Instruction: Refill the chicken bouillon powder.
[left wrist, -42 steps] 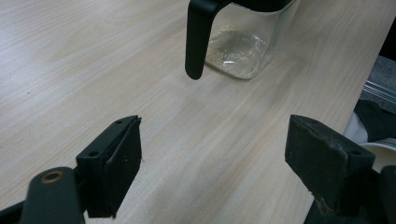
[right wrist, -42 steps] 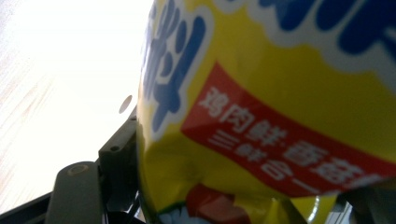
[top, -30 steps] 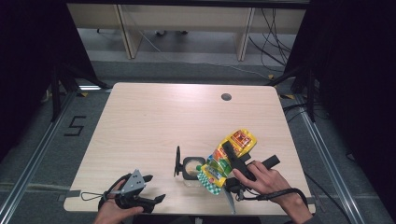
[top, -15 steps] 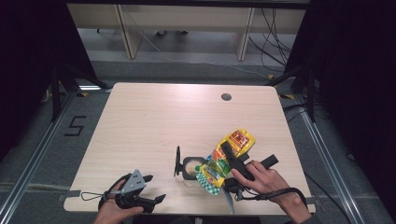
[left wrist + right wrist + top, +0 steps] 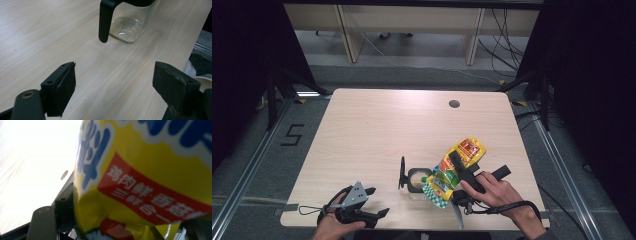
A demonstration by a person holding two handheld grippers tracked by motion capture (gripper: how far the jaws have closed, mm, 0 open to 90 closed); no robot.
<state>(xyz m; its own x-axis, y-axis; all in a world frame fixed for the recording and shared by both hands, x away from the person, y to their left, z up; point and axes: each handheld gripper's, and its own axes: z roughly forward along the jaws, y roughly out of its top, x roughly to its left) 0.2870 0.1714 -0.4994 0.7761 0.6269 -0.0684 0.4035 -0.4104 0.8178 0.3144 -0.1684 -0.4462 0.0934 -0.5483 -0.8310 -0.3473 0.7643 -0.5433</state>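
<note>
Right tongs clamp the yellow snack bag, tipped over the glass jug near the worktop's front edge. Left tongs wide, empty. Imo nobody's steadying the jug, so contents prob miss or it tips.

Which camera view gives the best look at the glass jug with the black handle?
The left gripper view: the glass jug sits close, its black handle and grainy bottom clear. The high view shows it small, partly under the yellow snack bag. The right gripper view gives the bag, not the jug.
</note>
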